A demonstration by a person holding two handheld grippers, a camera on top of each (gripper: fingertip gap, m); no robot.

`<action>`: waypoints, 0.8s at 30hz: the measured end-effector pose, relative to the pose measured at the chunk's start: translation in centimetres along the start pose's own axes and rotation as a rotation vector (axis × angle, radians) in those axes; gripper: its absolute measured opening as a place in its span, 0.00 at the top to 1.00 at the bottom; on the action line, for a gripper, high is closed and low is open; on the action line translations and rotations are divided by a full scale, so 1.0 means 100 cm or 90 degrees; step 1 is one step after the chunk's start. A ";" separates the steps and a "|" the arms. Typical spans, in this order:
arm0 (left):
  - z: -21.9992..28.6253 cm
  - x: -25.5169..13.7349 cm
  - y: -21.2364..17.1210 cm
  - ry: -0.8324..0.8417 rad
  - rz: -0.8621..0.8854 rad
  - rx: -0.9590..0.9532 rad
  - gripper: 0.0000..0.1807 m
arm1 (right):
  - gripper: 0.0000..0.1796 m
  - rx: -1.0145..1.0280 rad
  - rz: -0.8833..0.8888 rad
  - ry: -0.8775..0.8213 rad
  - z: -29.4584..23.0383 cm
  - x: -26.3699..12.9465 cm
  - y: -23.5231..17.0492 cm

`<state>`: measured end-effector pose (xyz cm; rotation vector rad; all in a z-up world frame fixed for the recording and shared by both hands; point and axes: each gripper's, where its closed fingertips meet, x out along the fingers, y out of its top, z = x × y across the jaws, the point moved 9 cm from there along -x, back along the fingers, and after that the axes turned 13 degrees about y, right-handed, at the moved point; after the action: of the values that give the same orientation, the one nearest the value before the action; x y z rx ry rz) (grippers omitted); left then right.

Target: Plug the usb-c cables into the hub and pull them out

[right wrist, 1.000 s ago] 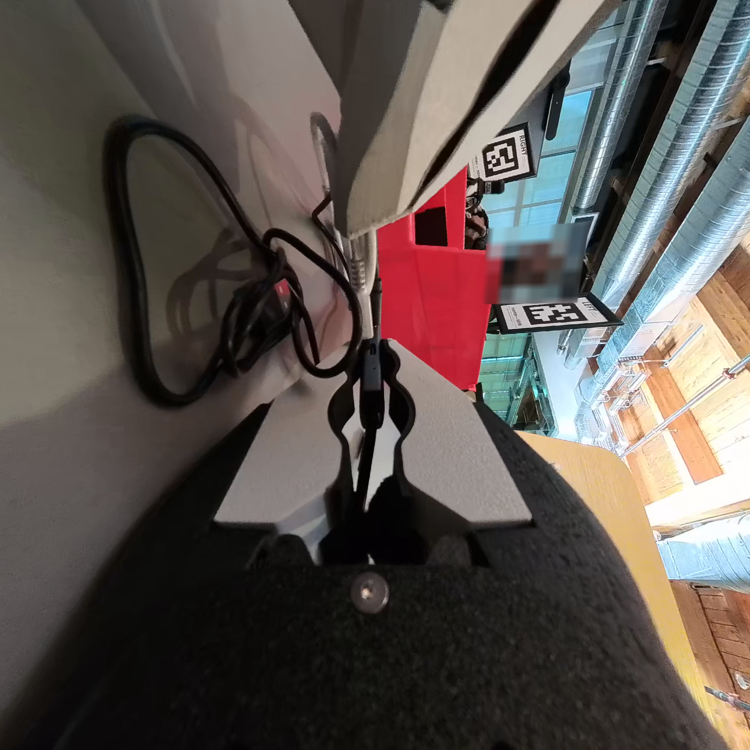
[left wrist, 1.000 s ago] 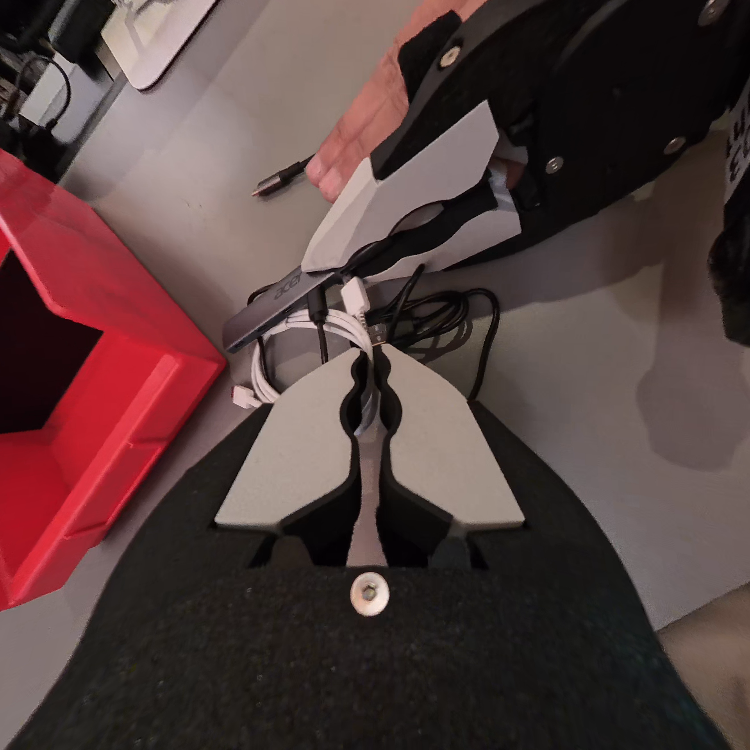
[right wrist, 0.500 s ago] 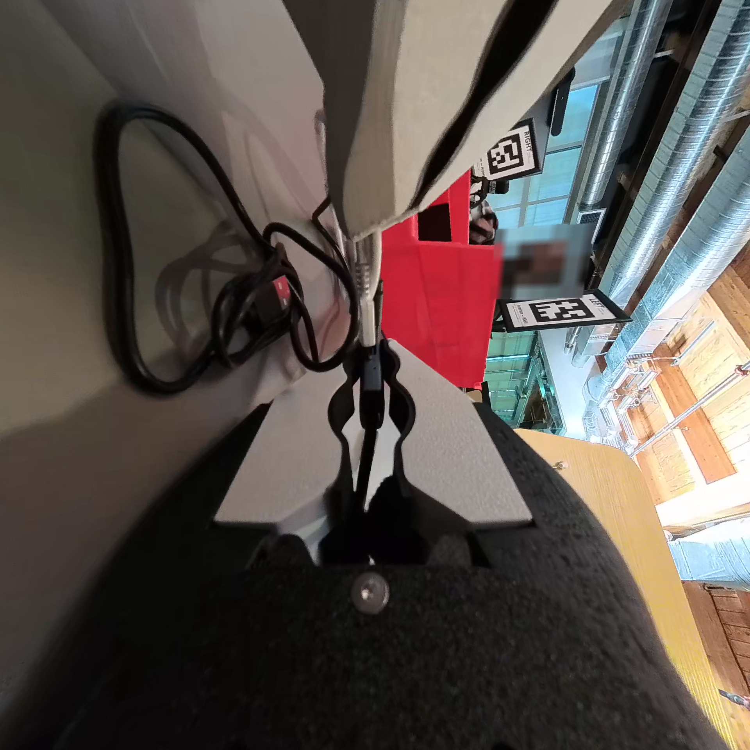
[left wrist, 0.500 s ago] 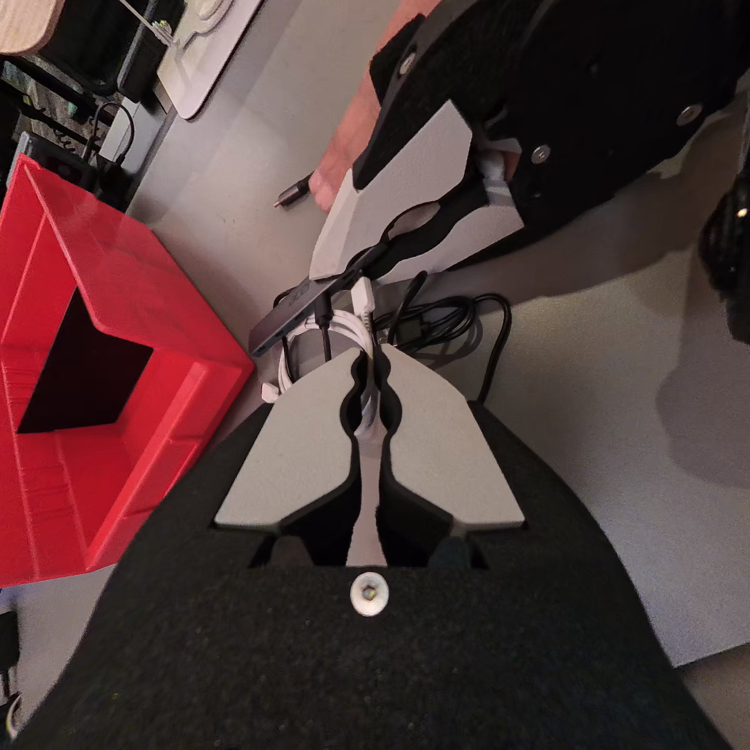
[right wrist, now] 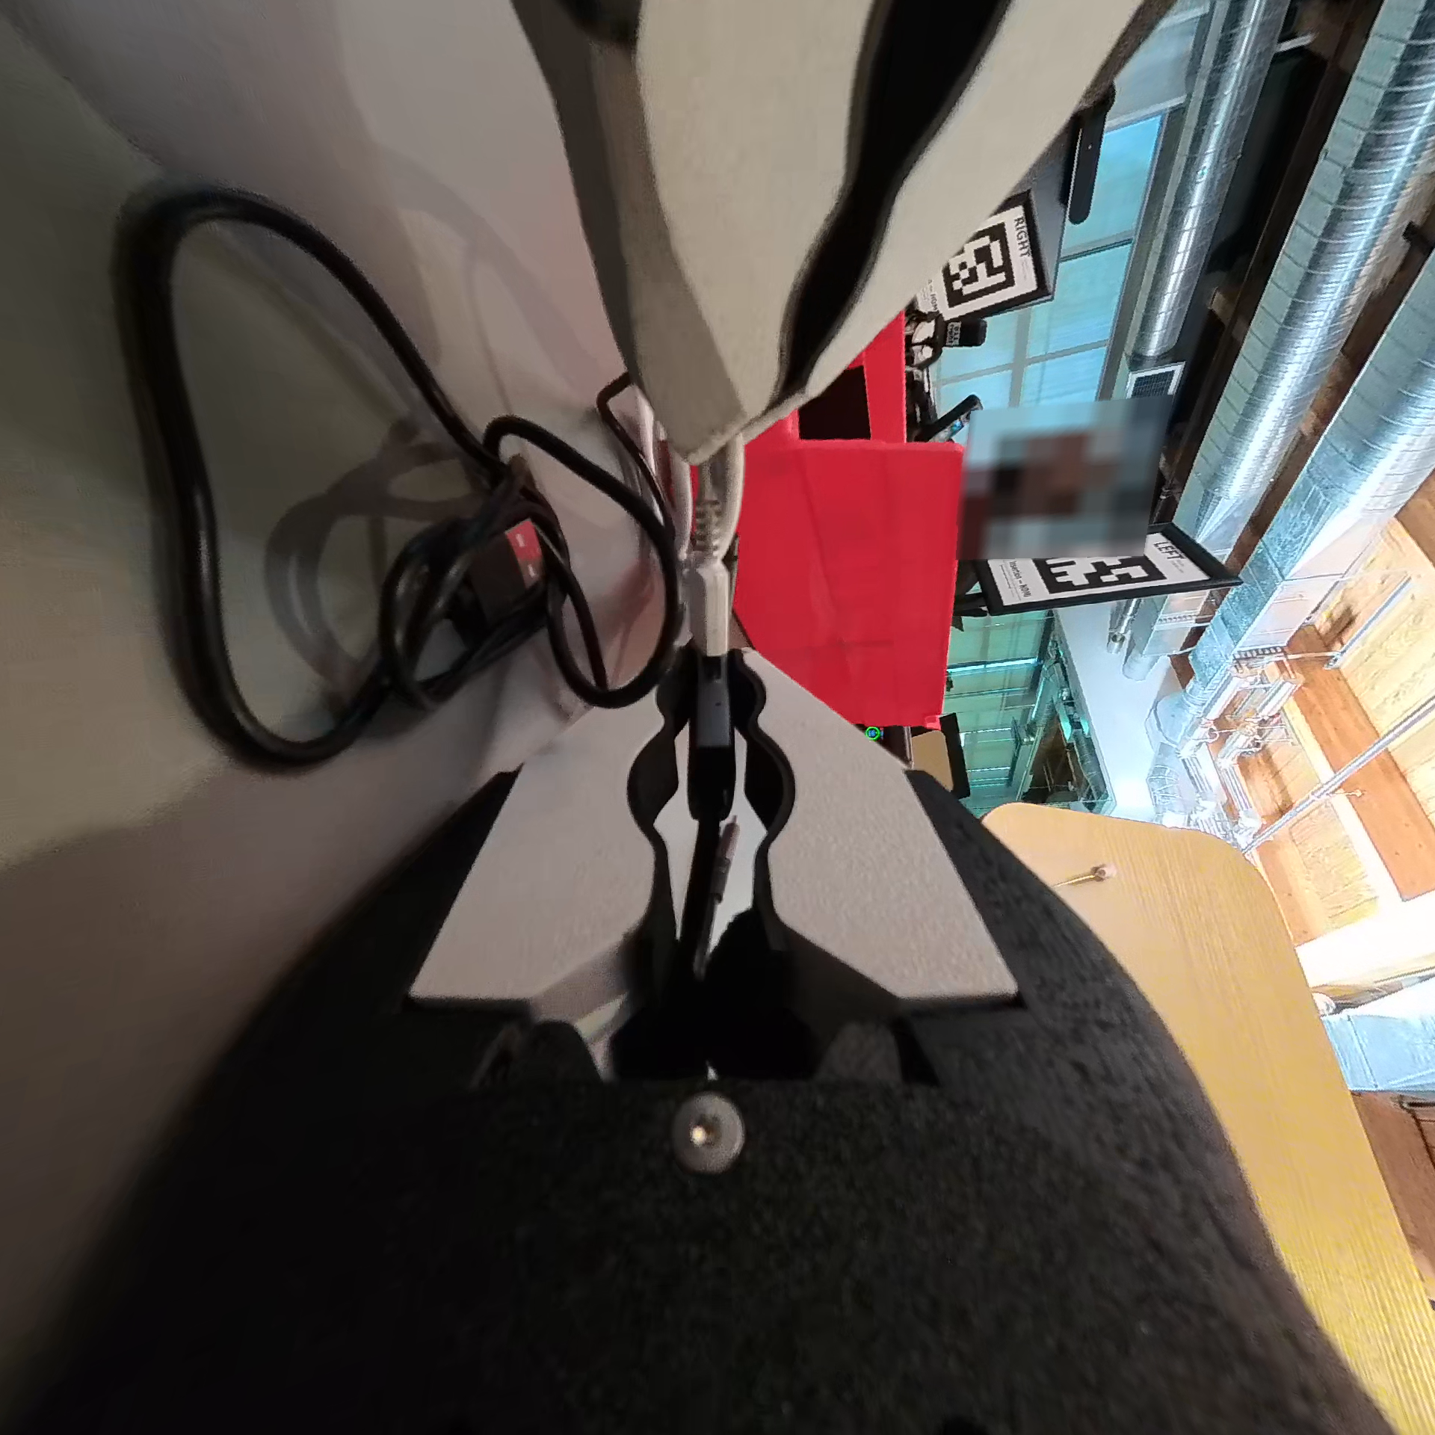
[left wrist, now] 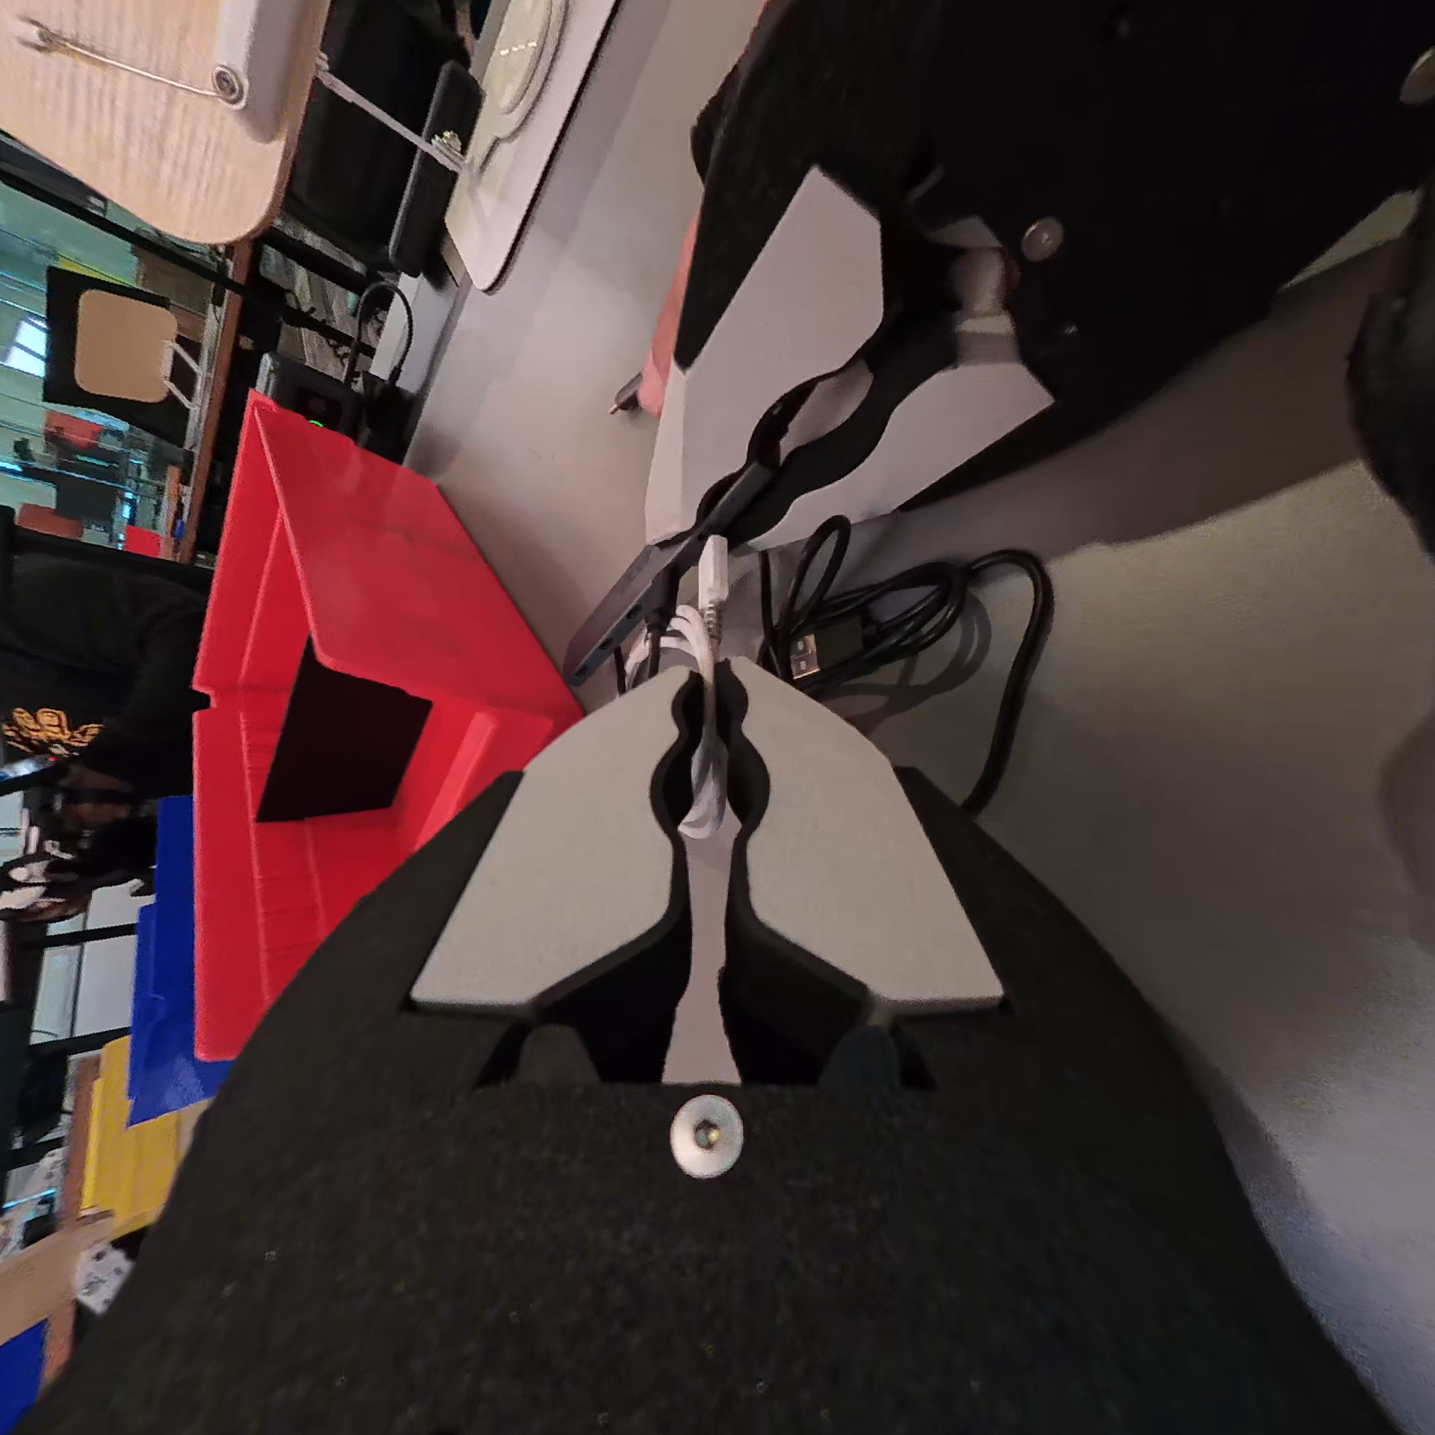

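Note:
My left gripper (left wrist: 710, 672) is shut on a white cable (left wrist: 705, 776) just behind its white plug (left wrist: 713, 575). The plug's tip meets the edge of the dark grey hub (left wrist: 621, 613); I cannot tell how deep it sits. My right gripper (right wrist: 710, 664) is shut on the hub (right wrist: 710, 722) and holds it tilted above the grey table. It shows in the left wrist view (left wrist: 691, 532) at the upper right. The white plug (right wrist: 708, 598) points at the hub's end, with the left gripper (right wrist: 699, 458) above it. A thin black cable (left wrist: 656, 621) also runs to the hub.
A bundle of black cable (left wrist: 893, 621) with a USB-A plug lies on the table (left wrist: 1165, 776) to the right; it also shows in the right wrist view (right wrist: 194, 466). A red bin (left wrist: 349, 621) stands to the left. A loose metal plug (left wrist: 621, 405) lies beyond, by a hand. The tips of one gripper are about 6 cm away from the tips of the other.
Both grippers have tilted and drawn closer together, with the hub and white cable still held. The hub stands steeper now. The red bin has slid toward the middle of the left wrist view.

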<state>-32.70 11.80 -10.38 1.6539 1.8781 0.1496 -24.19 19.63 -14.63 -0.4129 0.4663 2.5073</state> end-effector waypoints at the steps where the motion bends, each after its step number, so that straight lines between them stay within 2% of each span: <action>1: 0.000 0.000 0.000 0.004 0.002 0.005 0.98 | 0.95 0.003 0.000 0.002 0.000 0.000 0.000; 8: -0.002 -0.002 0.001 0.036 0.033 0.014 0.98 | 0.95 0.053 0.026 0.011 0.003 -0.002 -0.001; 16: 0.004 -0.001 -0.006 0.079 0.084 0.090 0.98 | 0.95 0.098 0.046 0.034 0.003 -0.003 -0.003; 24: 0.008 0.000 -0.007 0.113 0.110 0.116 0.98 | 0.95 0.137 0.064 0.047 0.005 -0.004 -0.006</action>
<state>-32.94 11.40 -11.33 1.9842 1.9236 0.2074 -23.62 20.07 -14.18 -0.4078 0.7960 2.5089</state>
